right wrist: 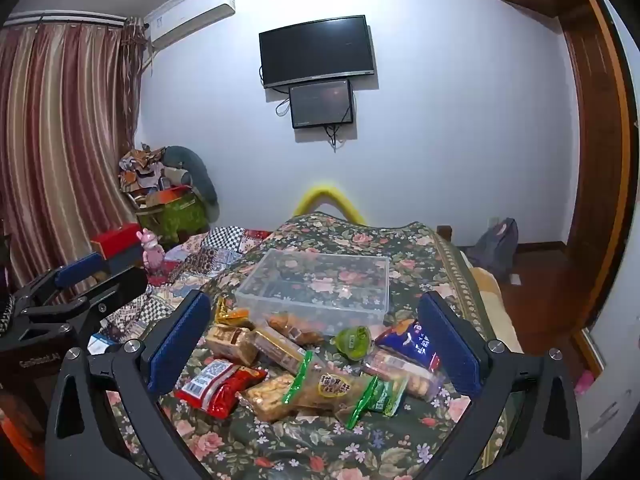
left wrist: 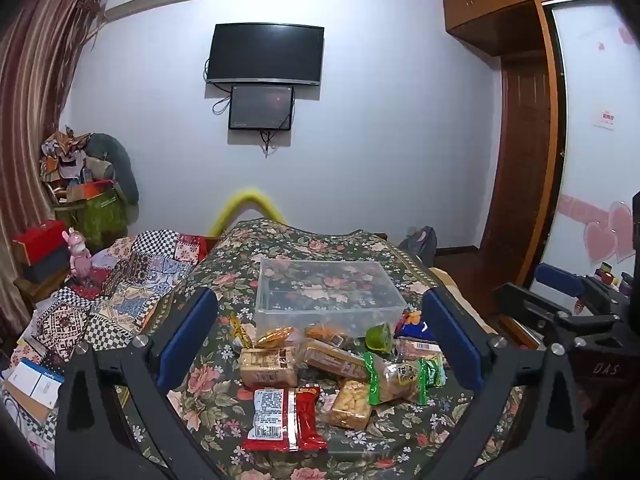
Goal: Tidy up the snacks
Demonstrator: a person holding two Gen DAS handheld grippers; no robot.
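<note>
Left wrist view. Left gripper point(left wrist: 320, 340) with jaws spread wide, nothing between the blue pads; it hangs above the snack pile, tilted slightly down. The snacks lie loose on a bed under a floral cover point(left wrist: 224, 396), near the middle of its near half. Clear plastic box point(left wrist: 332, 292) sits just beyond the pile, toward the foot edge, empty as far as I can tell. Nearest piece: red packet point(left wrist: 286, 420). Behind it a tan biscuit pack point(left wrist: 267, 366), a green-ended bag point(left wrist: 400, 376) and a small green jelly cup point(left wrist: 379, 336). The right gripper's body shows off the bed's right edge.

Right wrist view. Right gripper point(right wrist: 316, 340) also wide apart and empty, over the same pile. Blue packet point(right wrist: 410, 344) lies toward the right edge, the jelly cup point(right wrist: 354, 338) beside it, the green-ended bag point(right wrist: 340, 390) on top of others. The box point(right wrist: 320, 284) stands past them, a few packets touching its near wall.

Risks, as I judge them:
- Soft bedding: pressing down to pinch a flat packet may sink it or catch the cover in the pads.
- Packets overlap, so lifting one could drag a neighbour.
- Crisp contents may crush under a hard squeeze.
- The light box may slide or tip if nudged.
- The round cup could roll away.
</note>
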